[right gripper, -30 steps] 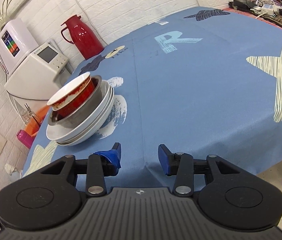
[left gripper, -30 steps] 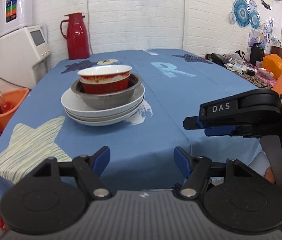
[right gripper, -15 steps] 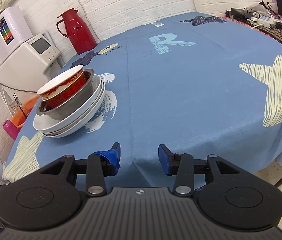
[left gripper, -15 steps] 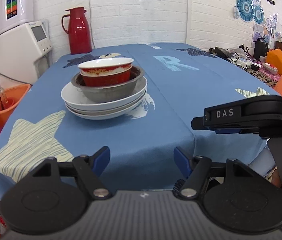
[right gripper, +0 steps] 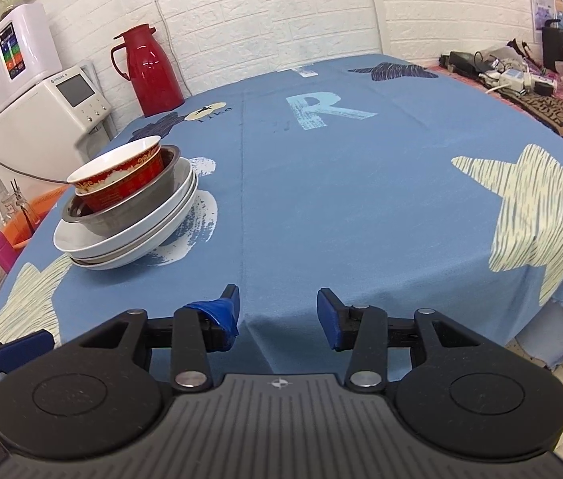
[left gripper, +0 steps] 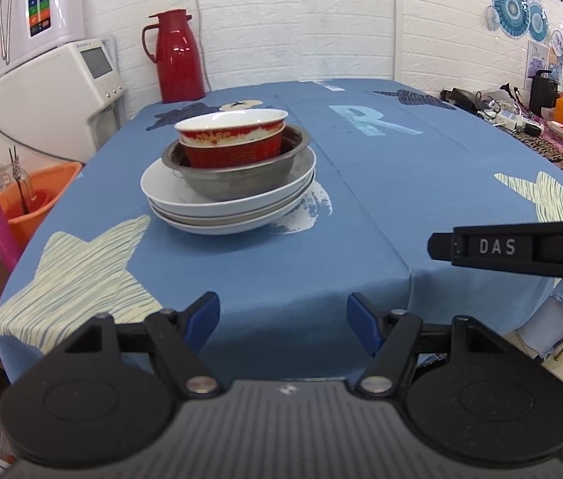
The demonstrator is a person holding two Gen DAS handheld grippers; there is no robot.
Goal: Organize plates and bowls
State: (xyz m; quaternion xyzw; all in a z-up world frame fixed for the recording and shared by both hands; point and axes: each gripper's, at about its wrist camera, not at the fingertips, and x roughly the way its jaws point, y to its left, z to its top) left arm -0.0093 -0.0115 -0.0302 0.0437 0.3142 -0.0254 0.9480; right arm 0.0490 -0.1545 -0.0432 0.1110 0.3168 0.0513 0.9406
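Two wrist views off the table's [left gripper: 265, 279] near edge (shared stack [left gripper: 228, 167]).

Both views level out versus a second ago. Left gripper [left gripper: 283, 319] sits higher, closer to counter [left gripper: 361, 199] edge; stack [left gripper: 229, 191] looms larger. Right gripper [right gripper: 277, 313] un-tilts, backs off slightly; its side bar [left gripper: 513, 247] drops lower in left view. Stack unmoved.

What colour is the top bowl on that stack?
The top bowl is red outside with a gold patterned band, white inside; clearest in the left wrist view.
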